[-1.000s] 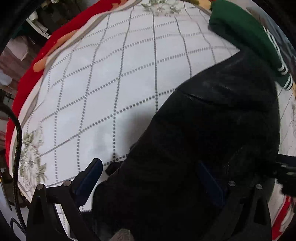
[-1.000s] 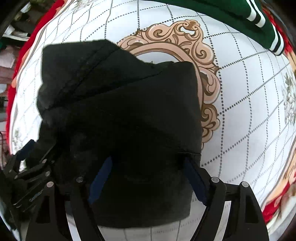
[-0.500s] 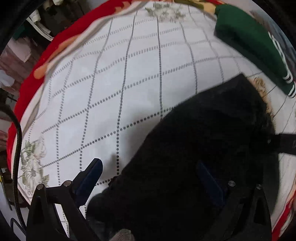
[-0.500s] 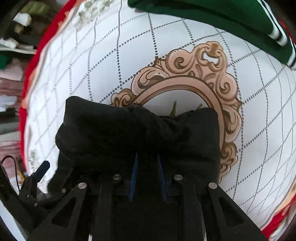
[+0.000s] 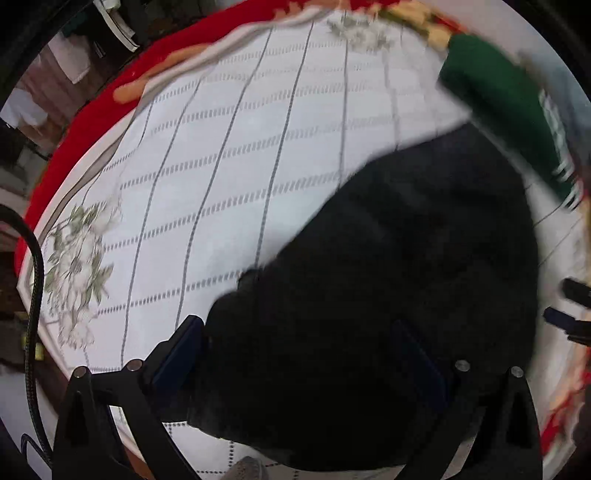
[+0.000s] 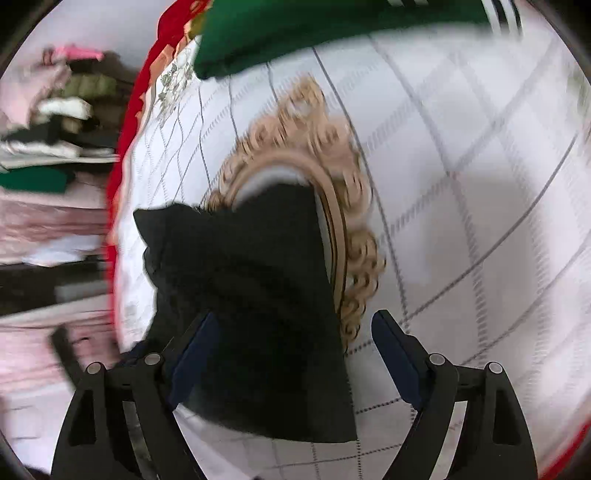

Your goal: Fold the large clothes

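We hold both the left gripper and right gripper spread apart over the soft, limp black garment bunched mid-bed, best pinched at an outer corner.

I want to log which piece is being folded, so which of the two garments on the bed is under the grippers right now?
The black garment. It lies bunched between the open right gripper fingers, while the green garment with white stripes lies apart at the far edge of the bedspread.
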`<act>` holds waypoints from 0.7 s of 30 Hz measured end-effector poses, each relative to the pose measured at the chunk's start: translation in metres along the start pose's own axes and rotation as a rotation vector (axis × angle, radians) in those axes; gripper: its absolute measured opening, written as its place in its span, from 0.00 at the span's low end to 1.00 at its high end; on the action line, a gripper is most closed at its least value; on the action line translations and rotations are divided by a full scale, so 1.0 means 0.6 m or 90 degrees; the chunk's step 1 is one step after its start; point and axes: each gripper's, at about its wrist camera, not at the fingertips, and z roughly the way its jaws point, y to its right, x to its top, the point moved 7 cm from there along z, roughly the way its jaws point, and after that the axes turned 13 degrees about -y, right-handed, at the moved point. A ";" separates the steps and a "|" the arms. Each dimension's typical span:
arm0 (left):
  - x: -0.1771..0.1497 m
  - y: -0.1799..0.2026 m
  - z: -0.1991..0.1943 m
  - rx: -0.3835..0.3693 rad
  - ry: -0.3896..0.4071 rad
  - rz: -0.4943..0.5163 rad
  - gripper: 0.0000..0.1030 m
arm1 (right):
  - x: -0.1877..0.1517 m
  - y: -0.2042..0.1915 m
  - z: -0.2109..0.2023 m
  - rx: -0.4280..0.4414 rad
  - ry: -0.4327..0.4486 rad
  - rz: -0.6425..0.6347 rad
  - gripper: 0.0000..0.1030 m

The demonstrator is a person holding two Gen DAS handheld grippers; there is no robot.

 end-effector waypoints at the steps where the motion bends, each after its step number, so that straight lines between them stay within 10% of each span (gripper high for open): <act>1: -0.004 0.001 0.015 0.006 -0.003 -0.003 1.00 | 0.000 0.013 0.021 0.041 -0.015 -0.006 0.85; 7: -0.009 0.000 0.042 -0.022 -0.007 -0.016 1.00 | 0.014 -0.010 0.130 0.228 -0.096 -0.088 0.82; 21: -0.074 -0.081 -0.035 -0.109 0.034 -0.123 1.00 | -0.034 -0.088 0.095 0.248 -0.120 -0.147 0.63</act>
